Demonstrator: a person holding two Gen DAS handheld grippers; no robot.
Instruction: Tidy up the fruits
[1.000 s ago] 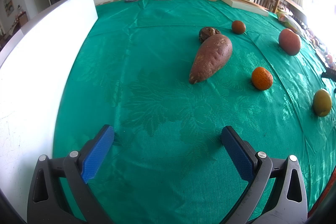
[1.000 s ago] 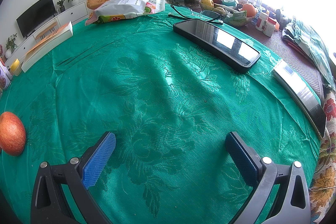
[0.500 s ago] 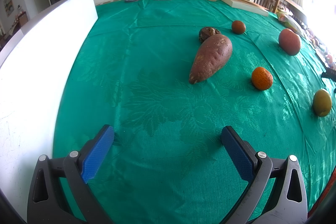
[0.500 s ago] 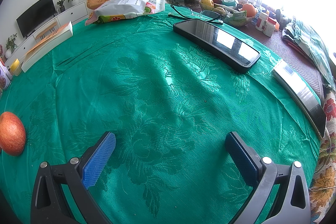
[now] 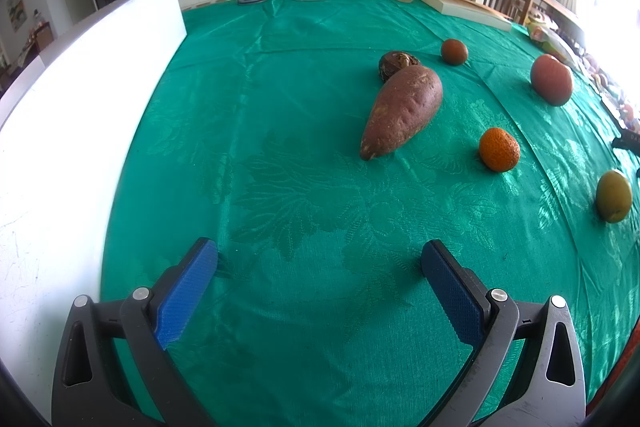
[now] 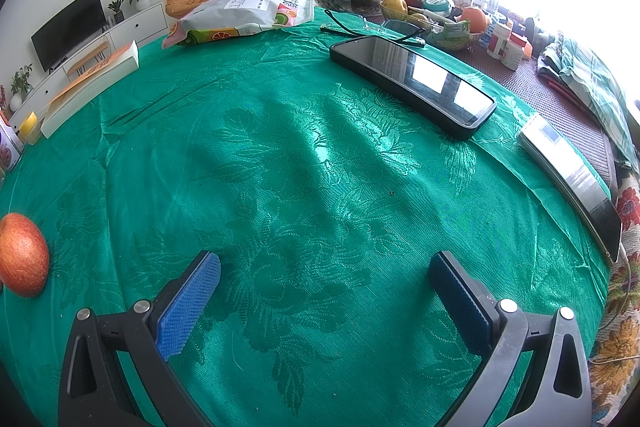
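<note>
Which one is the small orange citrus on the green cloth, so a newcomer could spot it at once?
In the left wrist view, start at the long sweet potato lying mid-table on the green tablecloth. Just to the right of its pointed near end, apart from it, sits the small orange citrus. It is the only bright orange, pebbly-skinned piece; its neighbours are dull red, brown or yellow-green.

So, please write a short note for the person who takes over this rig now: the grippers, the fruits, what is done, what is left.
Left gripper: open, empty, low over the green cloth.
Right gripper: open, empty; only the red apple lies near it, at its left.
Ahead of the left gripper, all apart: sweet potato, orange, green-yellow fruit, small brown fruit.
Done: nothing gathered.
Left: all fruits.
</note>
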